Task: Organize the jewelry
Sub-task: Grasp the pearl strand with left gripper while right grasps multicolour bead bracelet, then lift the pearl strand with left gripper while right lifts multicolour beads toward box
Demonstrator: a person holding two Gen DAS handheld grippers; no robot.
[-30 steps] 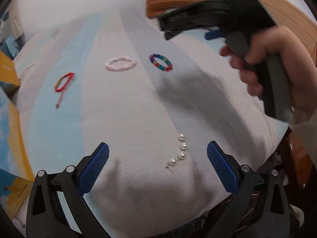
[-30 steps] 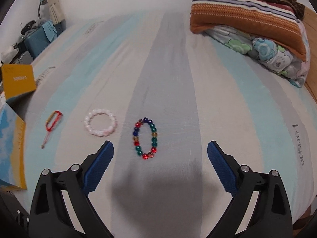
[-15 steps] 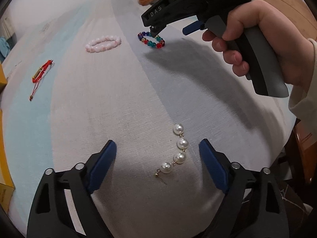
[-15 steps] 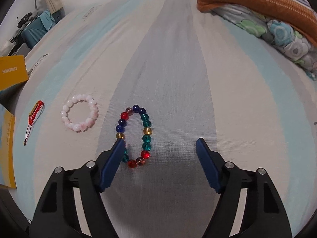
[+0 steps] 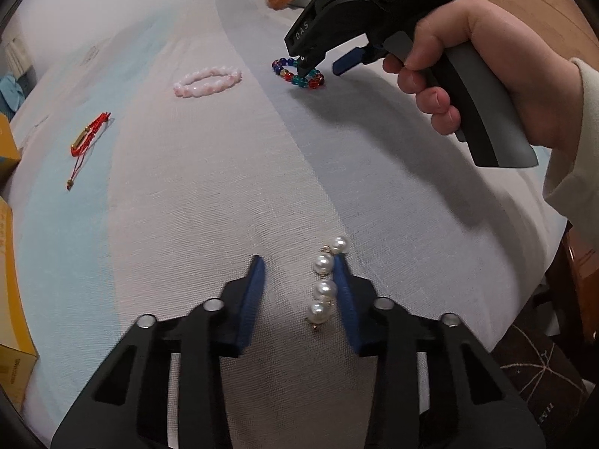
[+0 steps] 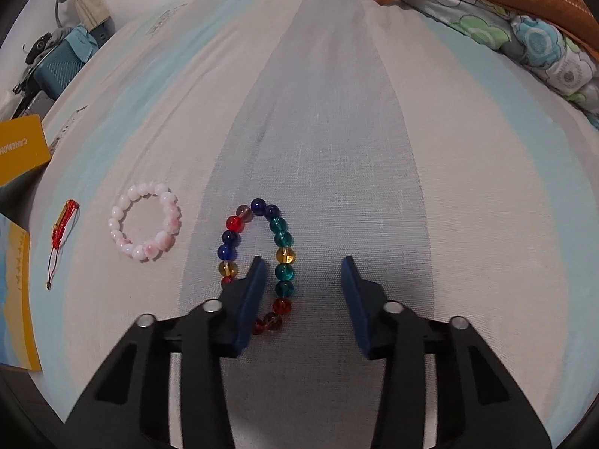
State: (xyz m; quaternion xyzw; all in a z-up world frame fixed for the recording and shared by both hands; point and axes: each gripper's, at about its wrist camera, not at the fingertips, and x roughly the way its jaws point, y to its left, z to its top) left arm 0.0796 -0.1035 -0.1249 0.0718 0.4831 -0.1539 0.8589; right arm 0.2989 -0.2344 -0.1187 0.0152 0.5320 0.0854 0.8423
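Your left gripper (image 5: 297, 275) stands part-open, its jaws pressed down on the striped bedsheet (image 5: 209, 194). The pearl strand (image 5: 325, 284) lies between them but hard against the right pad (image 5: 342, 292), with a wide gap to the left pad. The top pearl sits beyond the pad tip. If you close from here, the left pad may push cloth ahead of it and pinch a fold with the pearls. The round beads may also roll out sideways, or the small gold hook at the near end may snag the weave.

Farther from the pearl strand, your right gripper (image 6: 303, 288) is also part-open. It straddles only the near right side of the multicoloured bead bracelet (image 6: 279, 254); the left pad (image 6: 251, 295) stands inside the loop. Closing should catch one run of beads, so the loop may hang unevenly and slip.

The left pad hides the bracelet's near left beads. Beyond it to the left lie the pink bead bracelet (image 6: 146, 220) and the red cord bracelet (image 6: 63, 220), both untouched. No tray or box for the jewelry is in view; the yellow boxes (image 6: 18, 147) at the sheet's left edge are cut off.
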